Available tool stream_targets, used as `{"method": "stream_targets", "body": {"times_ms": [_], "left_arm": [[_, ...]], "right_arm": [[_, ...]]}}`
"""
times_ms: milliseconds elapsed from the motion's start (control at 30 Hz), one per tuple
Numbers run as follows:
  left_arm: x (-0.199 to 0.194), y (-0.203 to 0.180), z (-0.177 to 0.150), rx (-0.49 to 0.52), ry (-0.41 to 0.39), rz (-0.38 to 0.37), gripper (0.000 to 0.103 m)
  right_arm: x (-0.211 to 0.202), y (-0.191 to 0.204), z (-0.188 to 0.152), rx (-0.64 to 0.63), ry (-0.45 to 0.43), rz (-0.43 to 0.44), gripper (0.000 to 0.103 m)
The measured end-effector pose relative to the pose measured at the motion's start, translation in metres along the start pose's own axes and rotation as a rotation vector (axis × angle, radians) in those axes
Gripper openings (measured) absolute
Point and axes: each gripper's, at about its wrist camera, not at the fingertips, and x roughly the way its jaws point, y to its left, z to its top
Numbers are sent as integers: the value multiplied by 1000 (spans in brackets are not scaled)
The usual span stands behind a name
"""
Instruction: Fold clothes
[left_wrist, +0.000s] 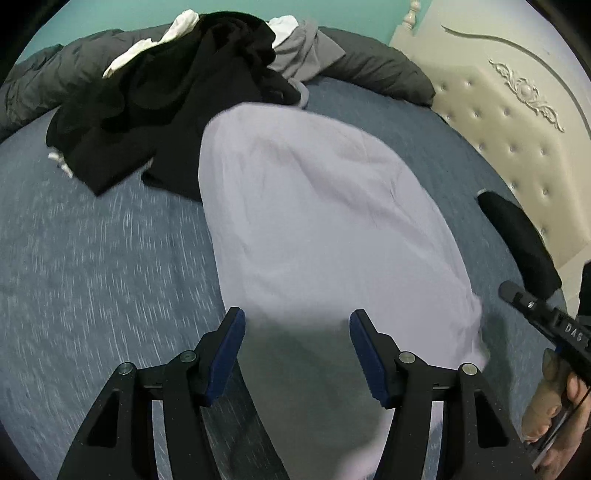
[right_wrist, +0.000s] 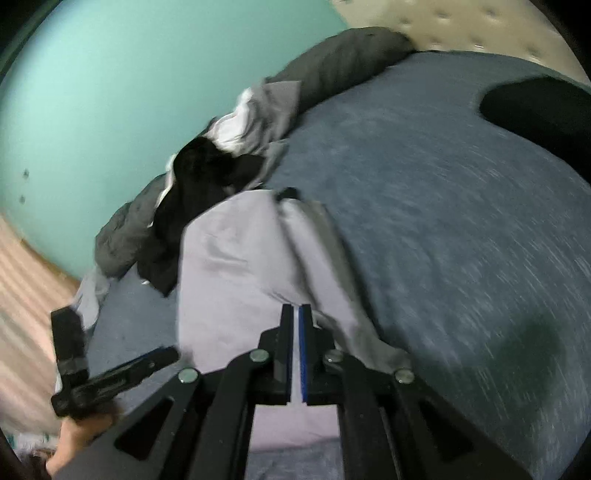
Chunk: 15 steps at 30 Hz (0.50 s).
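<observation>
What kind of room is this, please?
Most likely a bedroom: a bed with a blue cover, a tufted cream headboard and a grey duvet bunched against the teal wall.

"DAS" on right gripper

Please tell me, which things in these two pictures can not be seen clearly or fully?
- Lilac garment: left wrist view, near end hidden behind the open left gripper; motion blur.
- Fabric between the fingers of the shut right gripper: right wrist view, only a thin strip shows; whether it is gripped is unclear.
- Clothes pile: single items overlap.
- Folded black item: right wrist view, cut by the edge.
</observation>
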Motion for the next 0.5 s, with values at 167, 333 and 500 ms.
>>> {"method": "stream_targets", "body": {"times_ms": [167,333,500], "left_arm": [[23,4,25,-17,9,-13,63],[40,8,44,-27,7,-24,63],[65,10,55,-8,42,-15,63]], "right_arm": [[33,30,35,-133,126,-2,2],[84,48,73,-201,217,-2,2],[138,37,97,-199,313,-38,2]]}}
